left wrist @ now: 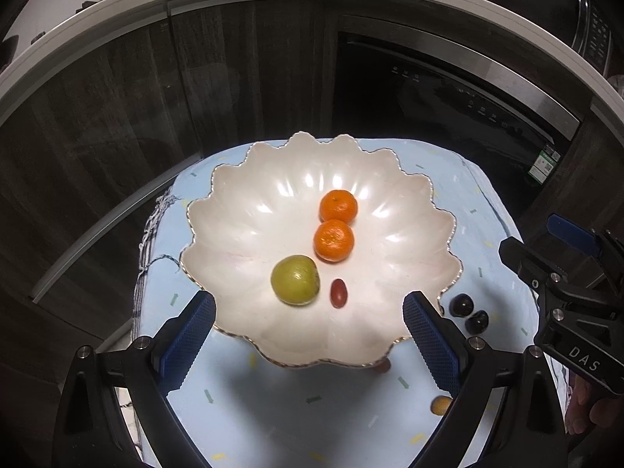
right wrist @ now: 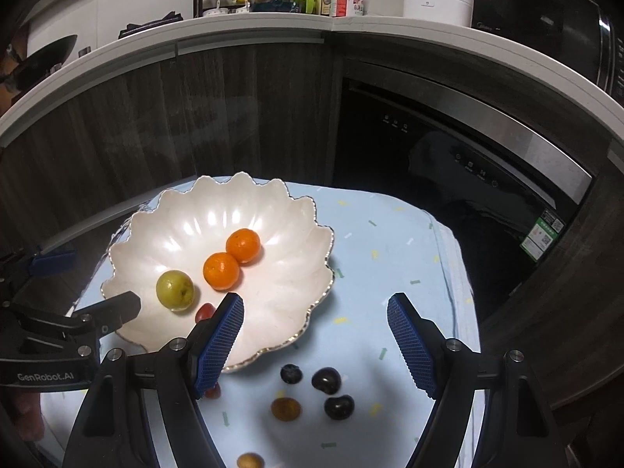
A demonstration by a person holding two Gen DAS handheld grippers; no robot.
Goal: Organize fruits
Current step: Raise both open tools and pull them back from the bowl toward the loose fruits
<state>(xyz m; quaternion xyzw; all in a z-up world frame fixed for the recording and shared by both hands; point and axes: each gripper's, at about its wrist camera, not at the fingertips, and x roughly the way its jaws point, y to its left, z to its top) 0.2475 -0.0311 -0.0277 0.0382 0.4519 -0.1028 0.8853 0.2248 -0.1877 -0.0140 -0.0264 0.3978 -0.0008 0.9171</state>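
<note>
A white scalloped bowl holds two mandarins, a green fruit and a red cherry tomato. My left gripper is open and empty over the bowl's near rim. My right gripper is open and empty above the cloth right of the bowl. On the cloth lie a blueberry, two dark fruits, a brown fruit, a yellow fruit and a red fruit half hidden by a finger.
A light blue cloth covers the small table. Dark cabinets and a built-in appliance stand behind. A white countertop above carries bottles and a rice cooker.
</note>
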